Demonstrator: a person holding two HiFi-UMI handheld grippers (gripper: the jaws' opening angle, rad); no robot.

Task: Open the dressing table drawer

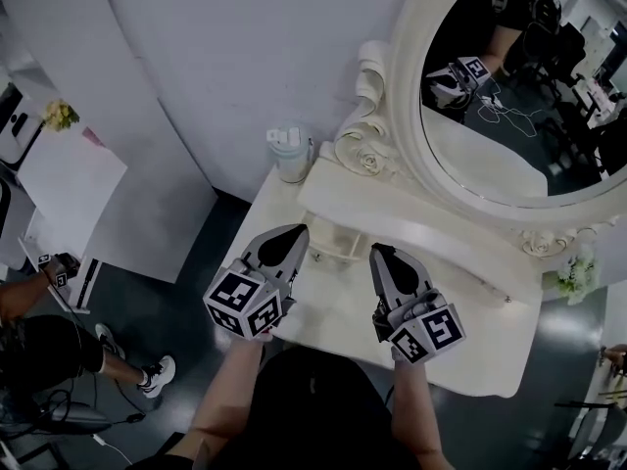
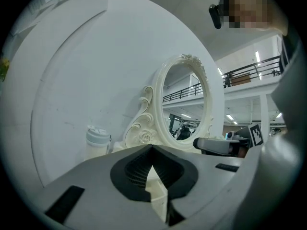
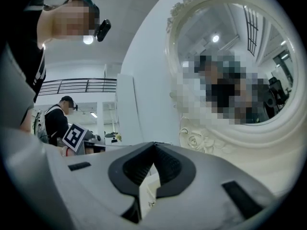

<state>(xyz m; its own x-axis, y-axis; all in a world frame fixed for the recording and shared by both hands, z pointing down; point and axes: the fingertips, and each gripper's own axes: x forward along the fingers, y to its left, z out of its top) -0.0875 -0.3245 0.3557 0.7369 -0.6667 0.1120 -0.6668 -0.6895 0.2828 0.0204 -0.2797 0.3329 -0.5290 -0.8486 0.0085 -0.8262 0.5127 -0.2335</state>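
Two empty grippers, left gripper (image 1: 298, 230) and right gripper (image 1: 378, 252), have their jaws pressed together and flank the drawer front (image 1: 336, 239) at frame centre, each about equally near.

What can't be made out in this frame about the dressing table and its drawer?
- Drawer front: the head view looks down on the dressing table; the left gripper, right gripper and the person's torso cover its near edge, so open or closed is unknown.
- Both gripper views: each gripper's own body blocks the tabletop.
- Lidded cup: contents too small to tell.
- Mirror: cut off by the head view's top and right edges.
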